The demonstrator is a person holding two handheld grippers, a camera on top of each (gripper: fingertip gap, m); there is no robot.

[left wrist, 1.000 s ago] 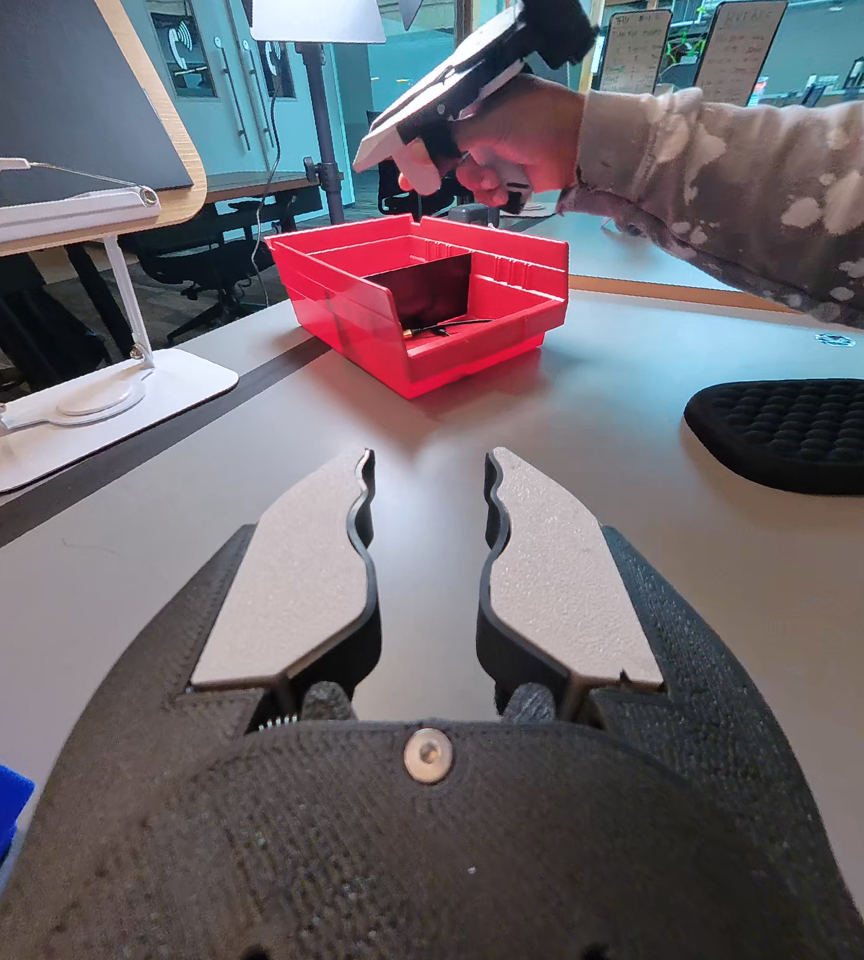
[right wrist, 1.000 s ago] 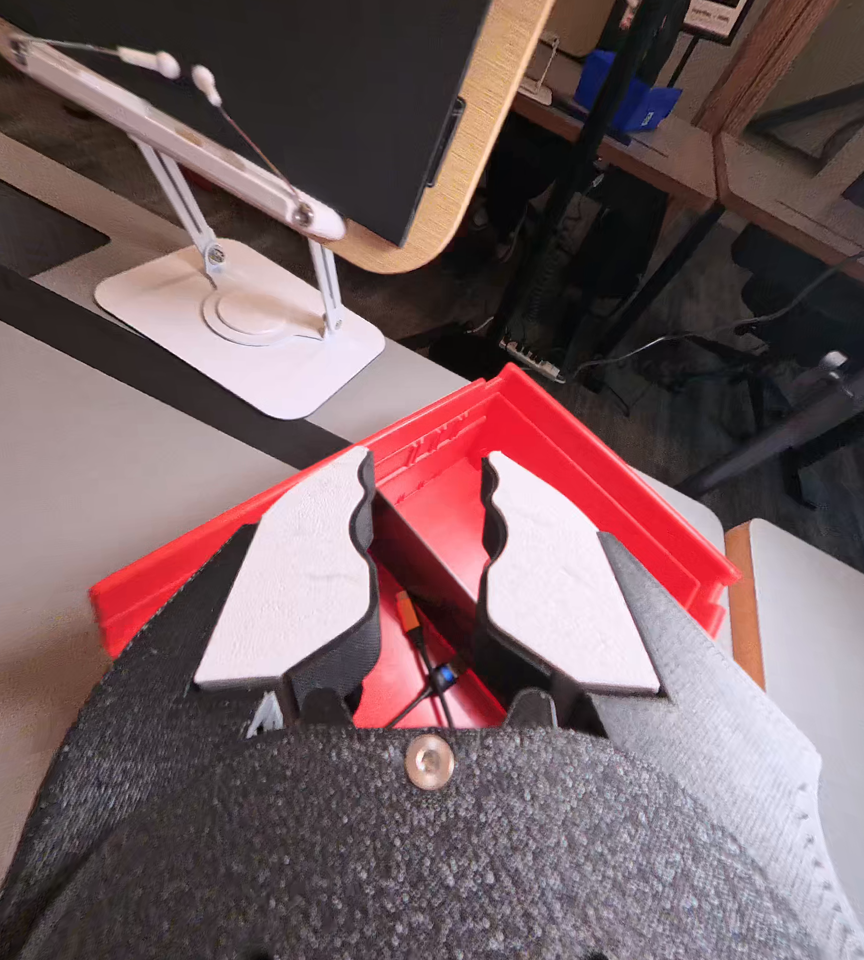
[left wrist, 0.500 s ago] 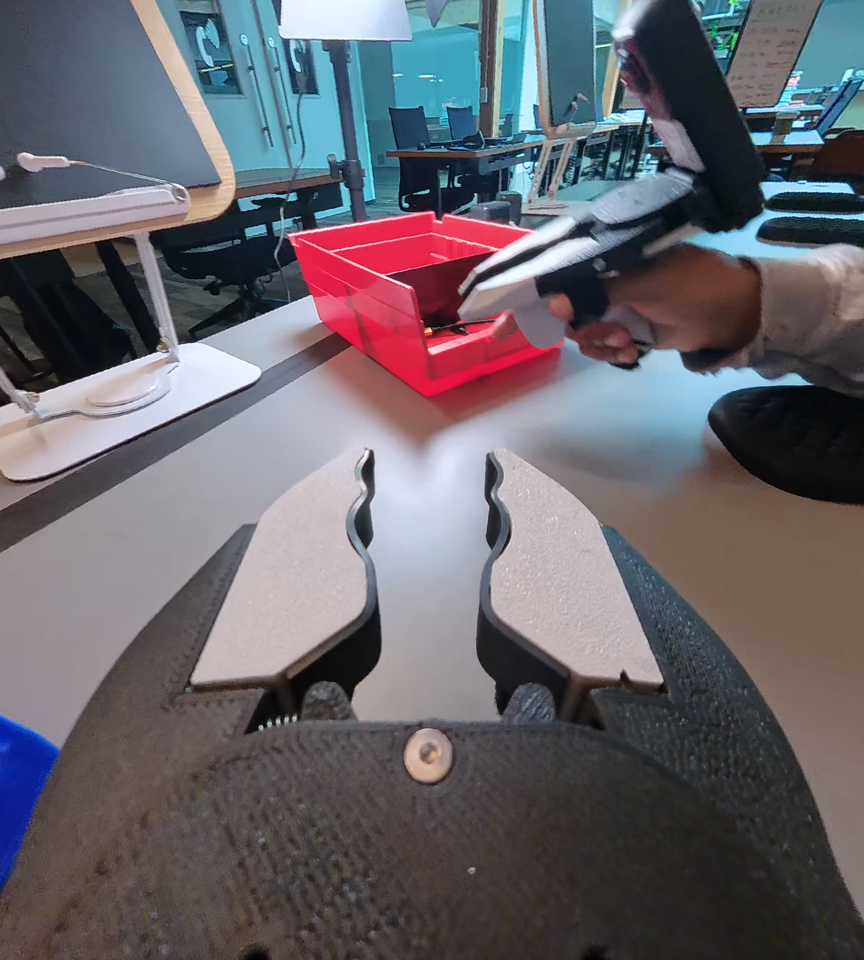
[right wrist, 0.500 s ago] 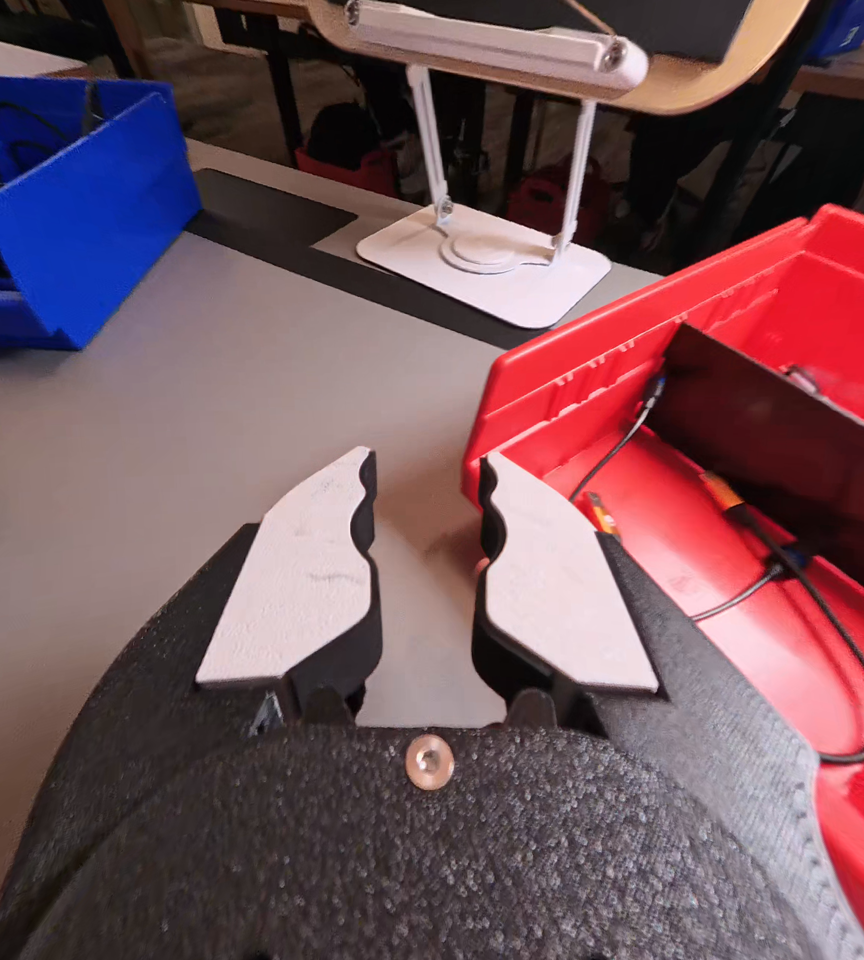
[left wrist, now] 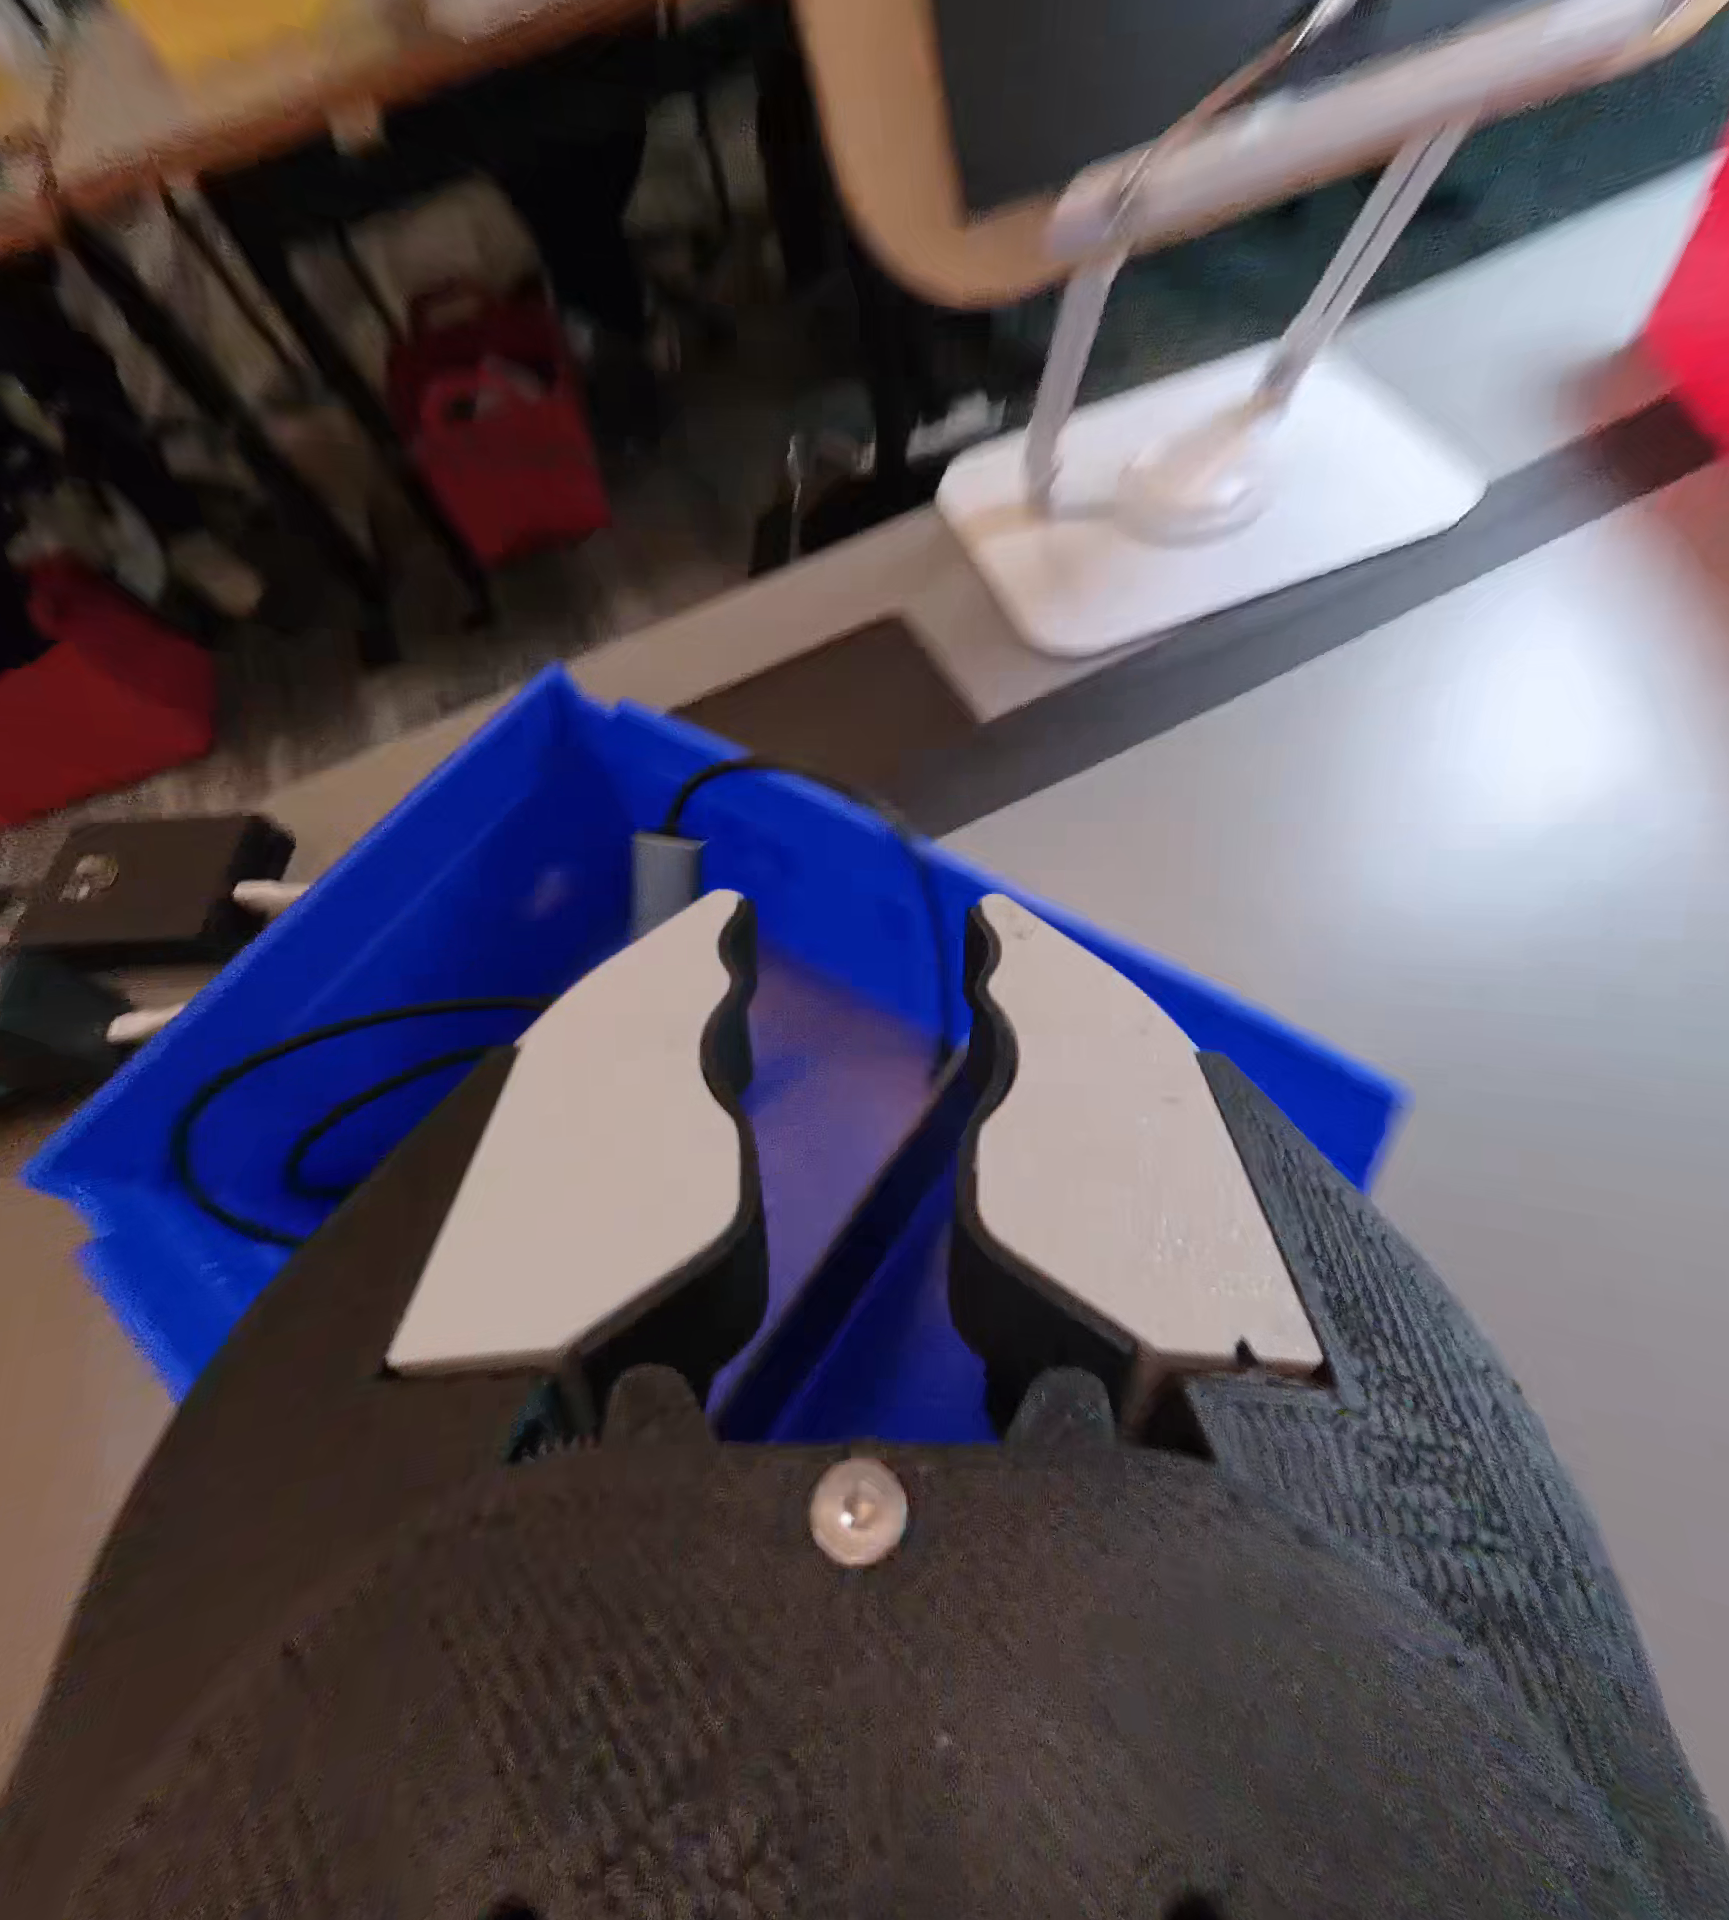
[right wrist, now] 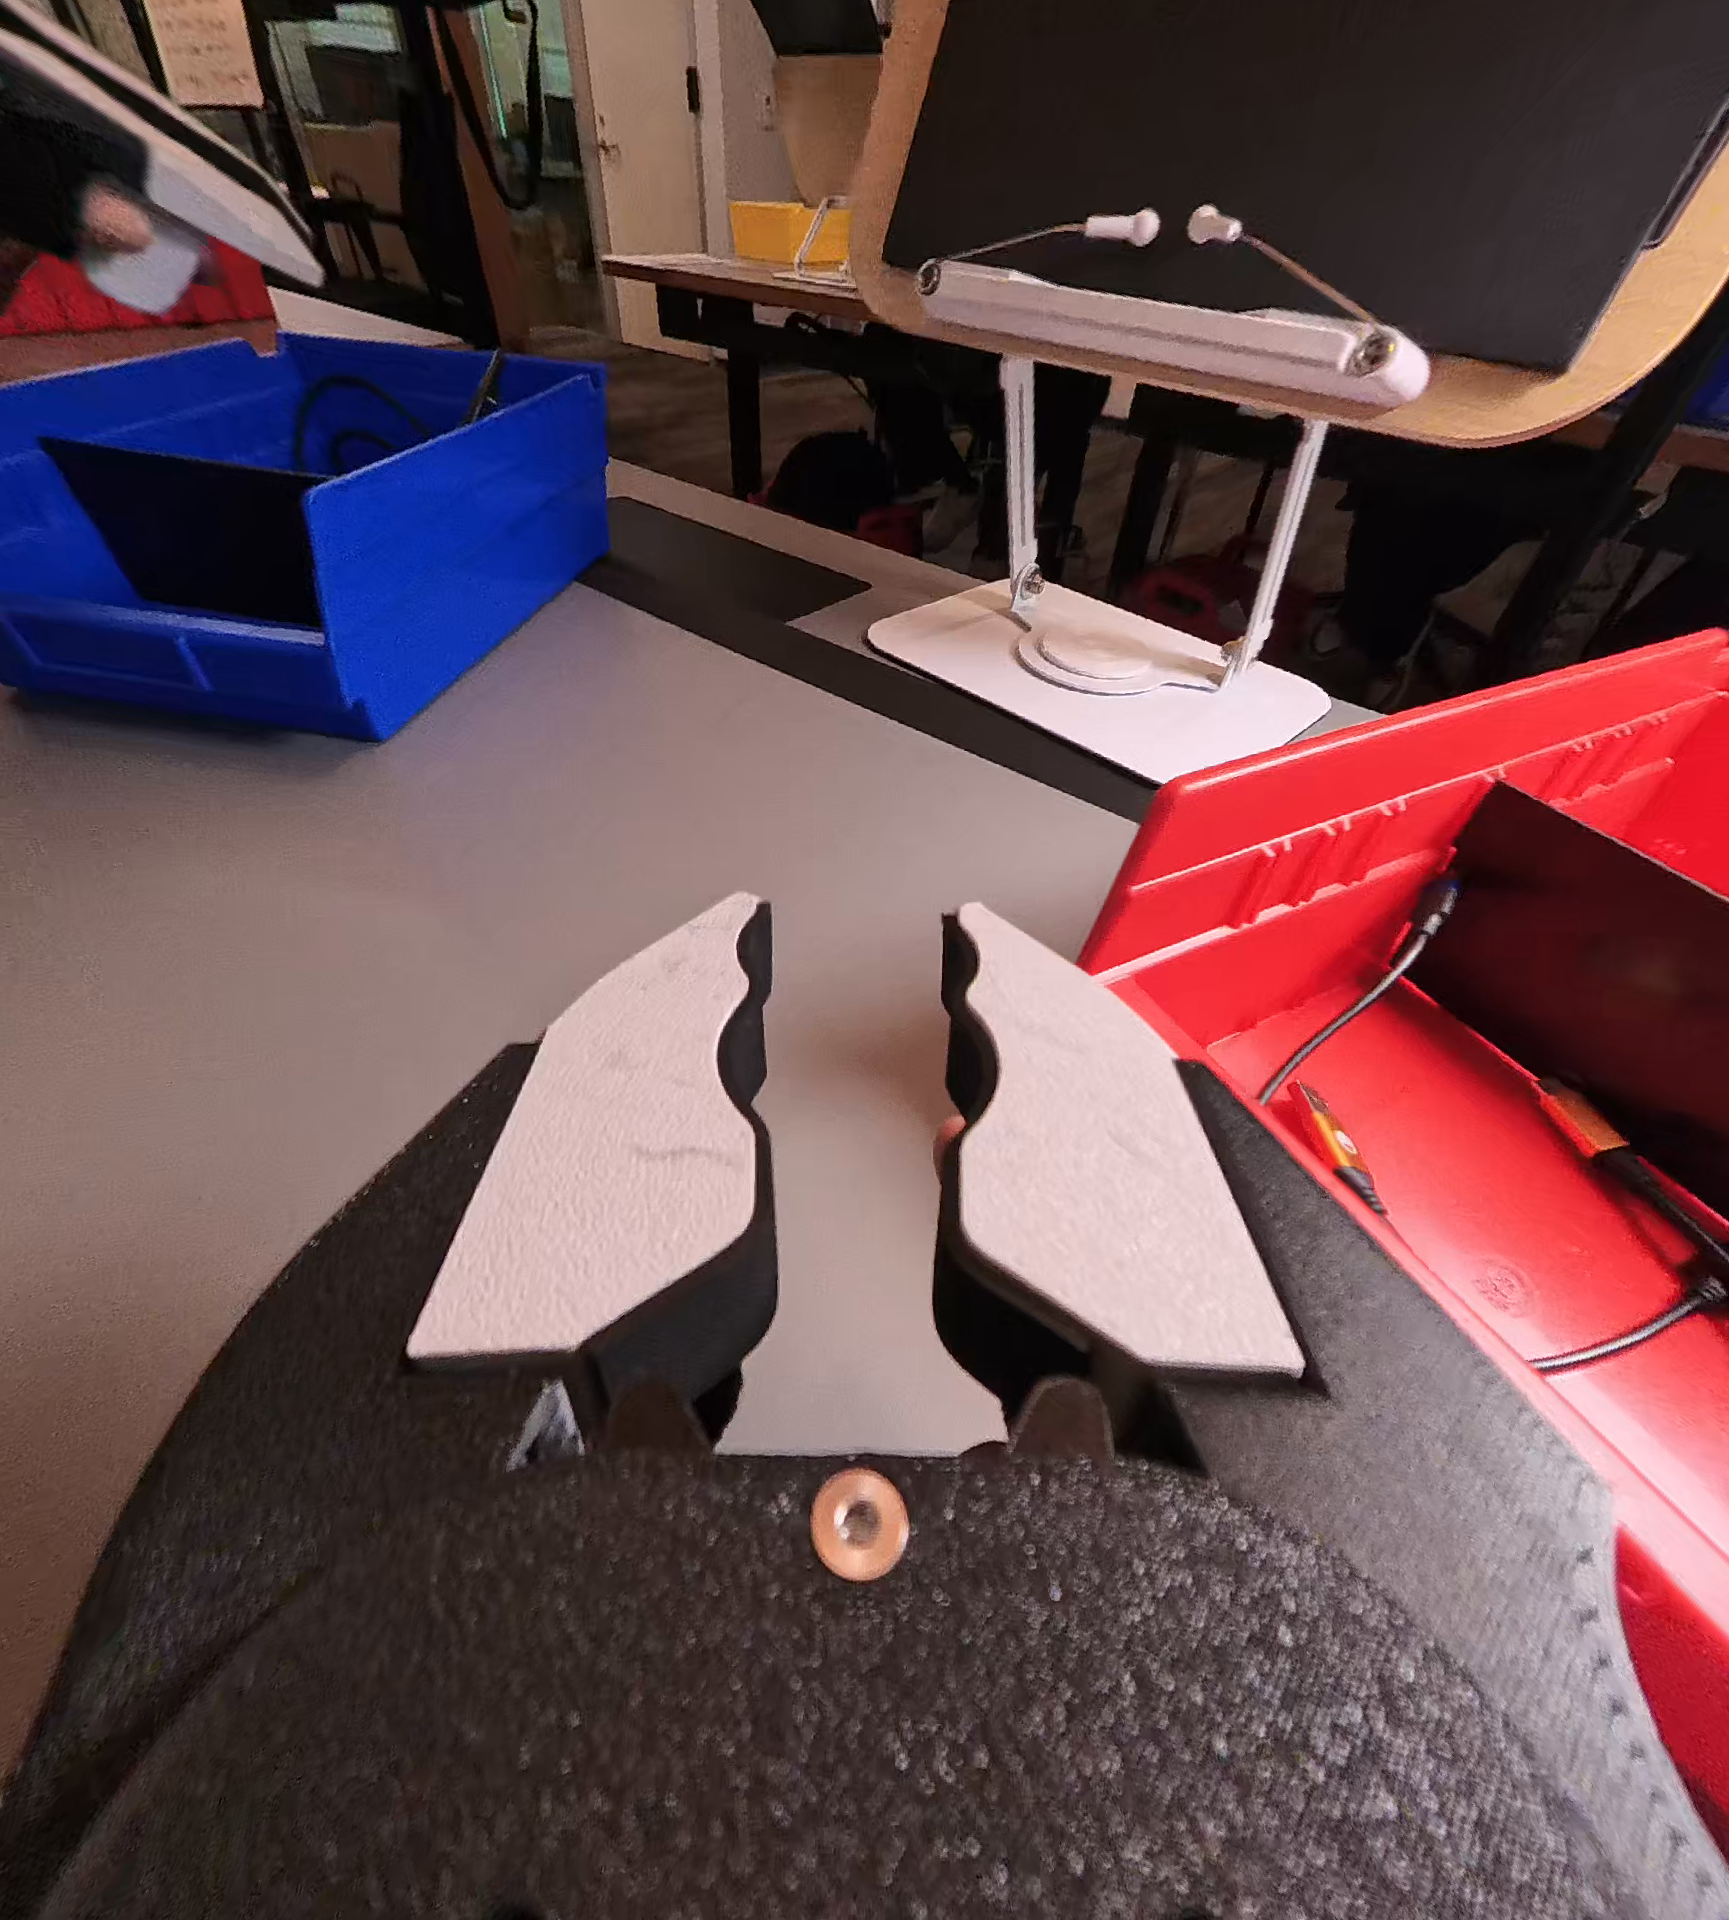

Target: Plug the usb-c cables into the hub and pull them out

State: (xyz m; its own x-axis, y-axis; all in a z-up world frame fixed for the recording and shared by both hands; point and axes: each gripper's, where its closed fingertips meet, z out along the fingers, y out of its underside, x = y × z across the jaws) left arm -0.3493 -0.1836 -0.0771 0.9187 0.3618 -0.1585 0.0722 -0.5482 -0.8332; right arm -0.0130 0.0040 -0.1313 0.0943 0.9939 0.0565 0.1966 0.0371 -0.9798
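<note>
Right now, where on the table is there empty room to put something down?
The grey table is bare between the blue bin, the red bin and the white stand base. Both bins hold black cables, so they are crowded.

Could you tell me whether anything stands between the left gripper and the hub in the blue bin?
Nothing visible does. The open left gripper hovers over the blue bin, and the grey hub lies uncovered just beyond its fingertips.

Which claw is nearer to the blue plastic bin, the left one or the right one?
Left. The left claw hangs open directly over the blue plastic bin, above its divider. The right claw is open over bare table beside the red plastic bin, far from the blue one.
</note>
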